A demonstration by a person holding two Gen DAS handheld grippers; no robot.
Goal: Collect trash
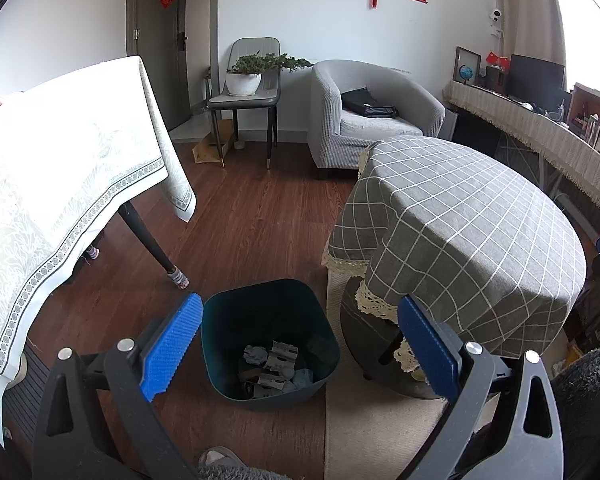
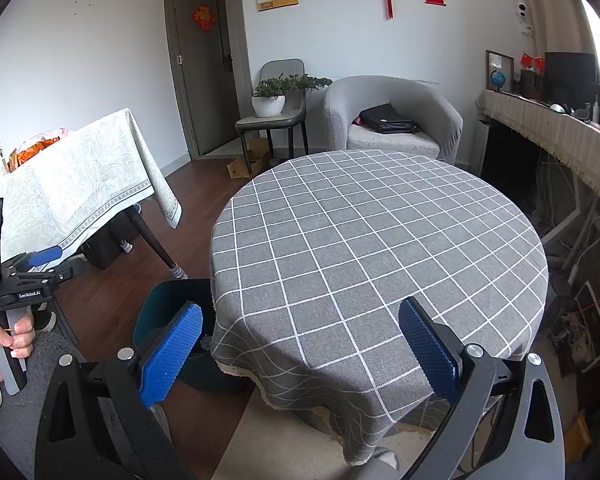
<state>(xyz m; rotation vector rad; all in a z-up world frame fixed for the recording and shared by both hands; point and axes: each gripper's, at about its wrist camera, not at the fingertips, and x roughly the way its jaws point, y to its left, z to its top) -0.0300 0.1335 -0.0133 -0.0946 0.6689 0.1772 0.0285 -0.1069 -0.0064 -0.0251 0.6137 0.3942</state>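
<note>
Left gripper: the left gripper point(image 1: 300, 344), black-framed with blue ribbed pads, is spread wide and holds nothing; it hangs above the bin, looking down into it.
Right gripper: the right gripper point(image 2: 300, 344), of the same build, is also spread wide and empty, held over the near edge of the round table.
Trash bin: a dark teal plastic bin with rounded corners point(image 1: 224, 320) stands on the brown wood-plank floor point(image 1: 244, 216), at about 6 o'clock in the left wrist view, just beside the round table's left edge; in the right wrist view only part of it peeks out at 8 o'clock.
Trash: crumpled grey paper and torn cardboard pieces point(image 1: 274, 368) lie at the bottom of the bin.
Round table: a round table under a grey cloth with white checks and a lace hem point(image 2: 380, 240) fills the centre of the right wrist view; its top is bare.
Hand: a person's hand point(image 2: 4, 344) grips the left gripper's handle at 9 o'clock in the right wrist view.
Other table: a table draped in a pale green patterned cloth point(image 1: 60, 168) sits at 9 o'clock, apart from the bin.
</note>
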